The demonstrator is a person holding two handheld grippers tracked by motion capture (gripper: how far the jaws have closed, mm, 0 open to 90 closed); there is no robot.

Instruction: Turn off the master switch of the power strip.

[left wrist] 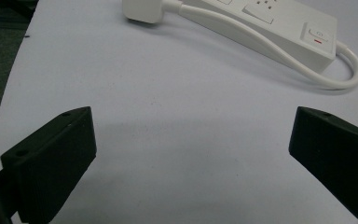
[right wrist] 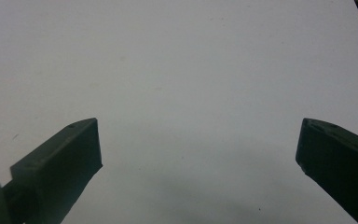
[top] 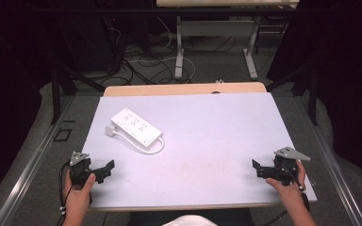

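Wide-apart tongs (left wrist: 191, 154) face white power strip (left wrist: 279, 23).

Power strip (top: 136, 126) on the table (top: 217, 141), far left; left gripper (top: 104, 170) near it, right gripper (top: 259, 168) well apart.

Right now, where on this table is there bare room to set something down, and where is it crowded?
The widest bare patch is the table between the power strip and the right gripper, up to the far edge. The near strip between the left gripper and the right is also bare. The far left is crowded by the strip, its plug and looped cord.
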